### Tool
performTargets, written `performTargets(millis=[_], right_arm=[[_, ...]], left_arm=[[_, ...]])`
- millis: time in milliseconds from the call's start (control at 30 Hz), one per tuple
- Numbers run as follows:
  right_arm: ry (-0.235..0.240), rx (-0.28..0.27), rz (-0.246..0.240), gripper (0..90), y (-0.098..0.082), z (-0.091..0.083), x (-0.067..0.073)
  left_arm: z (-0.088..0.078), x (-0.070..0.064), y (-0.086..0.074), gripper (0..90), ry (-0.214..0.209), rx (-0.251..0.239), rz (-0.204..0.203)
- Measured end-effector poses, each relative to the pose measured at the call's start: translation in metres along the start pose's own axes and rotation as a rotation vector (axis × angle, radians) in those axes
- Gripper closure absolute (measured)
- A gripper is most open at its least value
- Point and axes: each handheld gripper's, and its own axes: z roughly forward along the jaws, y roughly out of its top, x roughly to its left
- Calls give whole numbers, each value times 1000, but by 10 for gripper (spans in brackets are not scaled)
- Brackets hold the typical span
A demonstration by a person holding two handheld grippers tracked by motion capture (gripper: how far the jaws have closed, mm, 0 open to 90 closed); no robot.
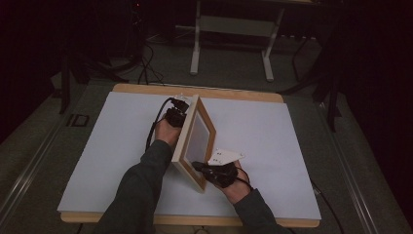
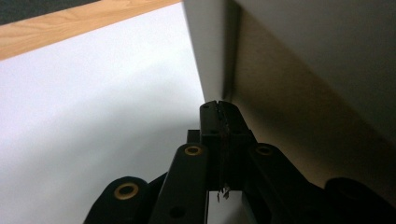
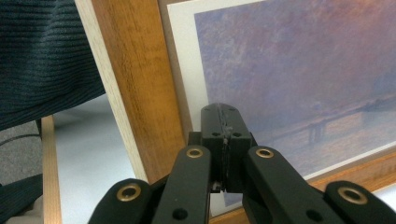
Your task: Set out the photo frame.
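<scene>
So the picture frame (image 1: 195, 141) is standing on its long lower edge around the middle of the worktop (image 1: 272, 131), tipped up with the print side facing the worktop's right edge and its long axis running from the near edge toward the far edge, slanting a bit. The left tool (image 1: 181, 111) sits at the far end of the frame, on the back side; in the left gripper view its jaws are pressed flat together with nothing between them, tip right up against the frame's pale back edge (image 2: 210, 56). The right tool (image 1: 203, 168) is at the near end, on the print side, also fully closed and empty, nose resting against or just shy of the glass near the wooden border (image 3: 140, 93) — can't tell if it's actually touching. So the frame is basically sandwiched between two closed tools, one per end and on opposite faces, braced rather than gripped. My guess is whichever way it's meant to tip, the tool on that side has to give way while the other pushes. Both hands are about equally close.
</scene>
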Motion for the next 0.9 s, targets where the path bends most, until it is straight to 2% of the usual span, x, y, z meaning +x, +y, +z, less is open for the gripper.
performTargets(millis=[100, 133, 167, 200, 233, 267, 300, 333, 367, 433, 467, 500, 533, 567, 600, 667, 733, 767, 800, 900], right_arm=[[-2, -1, -1, 899, 0, -1, -1], [-7, -3, 1, 898, 0, -4, -2], [-7, -3, 1, 898, 0, -4, -2], [-16, 0, 3, 899, -1, -7, -4], [-16, 0, 3, 899, -1, -7, -4], [-21, 0, 8, 898, -3, -10, -6], [-21, 0, 8, 898, -3, -10, -6], [-30, 5, 11, 898, -6, -12, -10], [-30, 5, 11, 898, -6, -12, -10], [-41, 9, 18, 897, -9, -15, -13], [-50, 10, 27, 893, -11, -17, -17], [-50, 10, 27, 893, -11, -17, -17], [-61, 10, 37, 885, -13, -19, -20], [-61, 10, 37, 885, -13, -19, -20], [-71, 10, 46, 878, -14, -21, -24], [-78, 10, 50, 878, -15, -22, -26], [-94, 7, 60, 861, -16, -24, -30], [-94, 7, 60, 861, -16, -24, -30], [-102, 8, 67, 853, -17, -27, -33], [-110, 7, 71, 846, -17, -28, -35]], left_arm=[[-5, 4, -4, 900, 2, -8, -19], [-11, 7, -8, 900, -1, -20, -42], [-11, 7, -8, 900, -1, -20, -42], [-18, 9, -12, 900, -3, -39, -60], [-18, 9, -12, 900, -3, -39, -60], [-29, 7, -17, 900, -5, -61, -65], [-29, 7, -17, 900, -5, -61, -65], [-42, 3, -24, 900, -10, -94, -66], [-42, 3, -24, 900, -10, -94, -66], [-53, -2, -31, 887, -4, -118, -67], [-65, -8, -41, 863, 8, -137, -70], [-65, -8, -41, 853, 8, -137, -70], [-78, -13, -53, 834, 33, -161, -85], [-78, -13, -53, 821, 33, -161, -85], [-88, -18, -65, 800, 53, -179, -103], [-88, -18, -65, 787, 53, -179, -103], [-104, -28, -85, 741, 79, -204, -122], [-104, -28, -85, 721, 79, -204, -122], [-113, -35, -96, 704, 90, -223, -140], [-120, -42, -106, 677, 102, -225, -141]])
